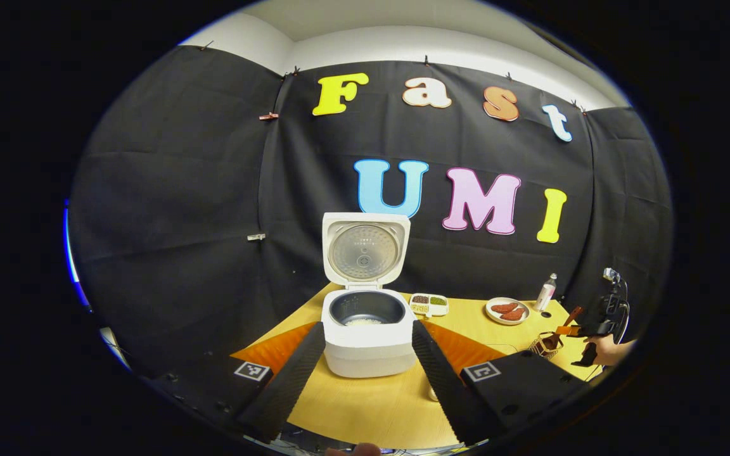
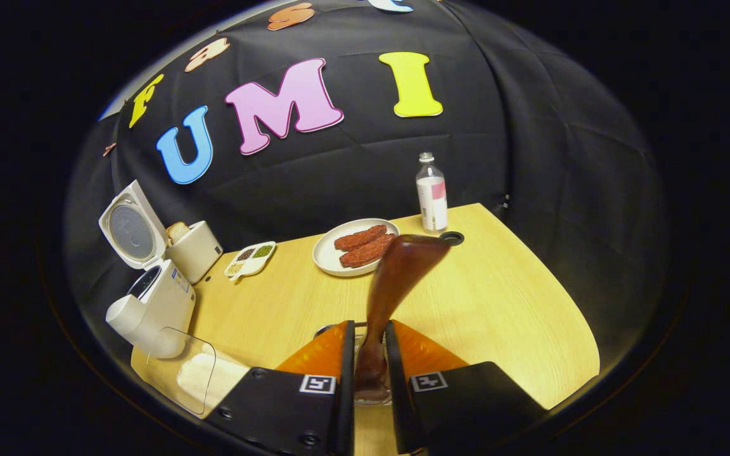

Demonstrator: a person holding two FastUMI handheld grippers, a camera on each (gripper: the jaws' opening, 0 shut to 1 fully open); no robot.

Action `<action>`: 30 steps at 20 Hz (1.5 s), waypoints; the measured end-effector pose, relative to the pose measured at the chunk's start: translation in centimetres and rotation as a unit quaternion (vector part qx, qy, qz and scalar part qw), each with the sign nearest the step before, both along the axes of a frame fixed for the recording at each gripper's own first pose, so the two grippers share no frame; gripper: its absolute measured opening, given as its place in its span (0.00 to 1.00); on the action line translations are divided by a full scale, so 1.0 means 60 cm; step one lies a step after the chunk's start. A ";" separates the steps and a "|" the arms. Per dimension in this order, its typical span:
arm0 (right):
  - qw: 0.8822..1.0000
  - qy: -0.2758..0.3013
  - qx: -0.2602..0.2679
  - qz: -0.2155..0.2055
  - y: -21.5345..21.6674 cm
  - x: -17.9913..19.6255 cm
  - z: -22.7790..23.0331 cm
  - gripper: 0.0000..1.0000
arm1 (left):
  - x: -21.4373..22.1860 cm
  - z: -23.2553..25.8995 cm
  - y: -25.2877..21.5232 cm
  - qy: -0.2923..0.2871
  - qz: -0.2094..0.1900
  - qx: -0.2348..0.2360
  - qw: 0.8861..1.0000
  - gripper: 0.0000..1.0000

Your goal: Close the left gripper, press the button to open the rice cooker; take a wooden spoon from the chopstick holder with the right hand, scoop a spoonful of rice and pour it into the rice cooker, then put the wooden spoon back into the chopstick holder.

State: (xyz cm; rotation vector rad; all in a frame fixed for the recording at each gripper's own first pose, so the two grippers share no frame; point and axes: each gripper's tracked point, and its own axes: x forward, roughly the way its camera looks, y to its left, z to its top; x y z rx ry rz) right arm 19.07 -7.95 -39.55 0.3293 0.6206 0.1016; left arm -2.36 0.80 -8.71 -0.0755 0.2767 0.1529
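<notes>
**A:** Start with the left gripper view. Where do you stand?

**B:** Your left gripper (image 1: pixel 368 364) hangs at the bottom centre, jaws wide apart, nothing between them. Between the fingers sits the rice cooker (image 1: pixel 368 329), its lid (image 1: pixel 365 248) standing upright, so the button step is done. There are pale grains at the bottom of the inner pot (image 1: pixel 366 309); I judge a spoonful has probably gone in, though I can't be sure.

**A:** And at the right edge?

**B:** Your right gripper (image 1: pixel 583 330) is low right, just above the chopstick holder (image 1: pixel 545 344), with something brown in it.

**A:** Now the right gripper view.

**B:** Your jaws are clamped on the wooden spoon (image 2: pixel 397 278), handle between the fingers at bottom centre, bowl reaching up toward the plate of sausages (image 2: pixel 355 247). A rim shows behind the fingers, likely the holder. The rice container (image 2: pixel 197 373) sits lower left.

**A:** What's left?

**B:** Probably only seating the spoon in the holder and letting go.
</notes>
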 end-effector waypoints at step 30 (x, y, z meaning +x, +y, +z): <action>0.988 -0.121 -0.087 -0.036 -0.001 -0.260 0.344 0.98 | 0.144 0.176 0.059 -0.131 -0.090 0.007 0.987 0.95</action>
